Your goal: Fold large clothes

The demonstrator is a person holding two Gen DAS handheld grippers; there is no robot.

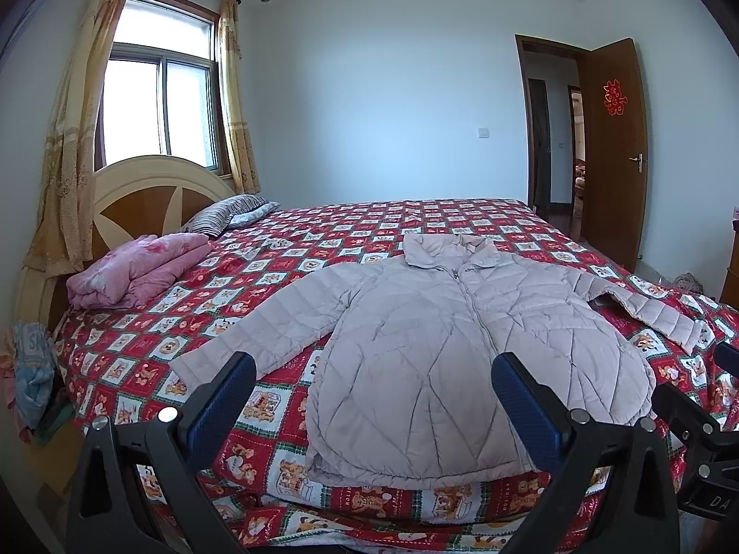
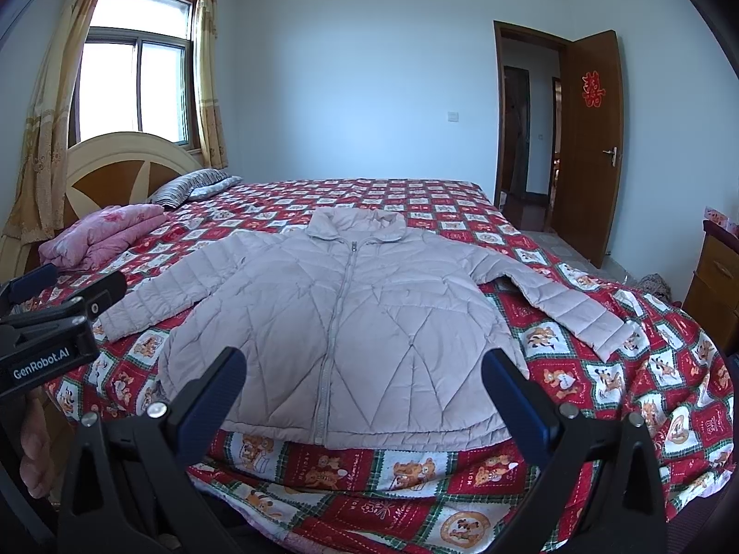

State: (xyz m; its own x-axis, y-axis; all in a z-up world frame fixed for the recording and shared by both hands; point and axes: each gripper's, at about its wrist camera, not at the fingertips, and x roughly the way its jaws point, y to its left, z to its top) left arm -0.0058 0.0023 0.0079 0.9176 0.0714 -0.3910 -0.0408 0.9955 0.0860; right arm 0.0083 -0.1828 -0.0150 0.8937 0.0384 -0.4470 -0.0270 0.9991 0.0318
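Jacket (image 1: 443,351) first: a big, puffy, pale pink one lies flat on the bed (image 1: 323,221), front side up and zipped shut. Its collar points away toward the far wall, and its bottom edge is close to the near side of the bed. So its long way runs straight away from both grippers. The sleeves stick out to each side.

Both tools are held up in front of the bottom edge, not touching it. The left hand-held gripper (image 1: 374,397) has its two blue fingers spread wide with nothing between them. It sits toward the jacket's left half, nearer the left sleeve (image 1: 258,328). The right hand-held gripper (image 2: 365,392) is spread wide too and holds nothing. It looks down the zipper, and the right sleeve (image 2: 568,309) is on its side.

No fold is made yet. I think each gripper should go for the sleeve on its own side.
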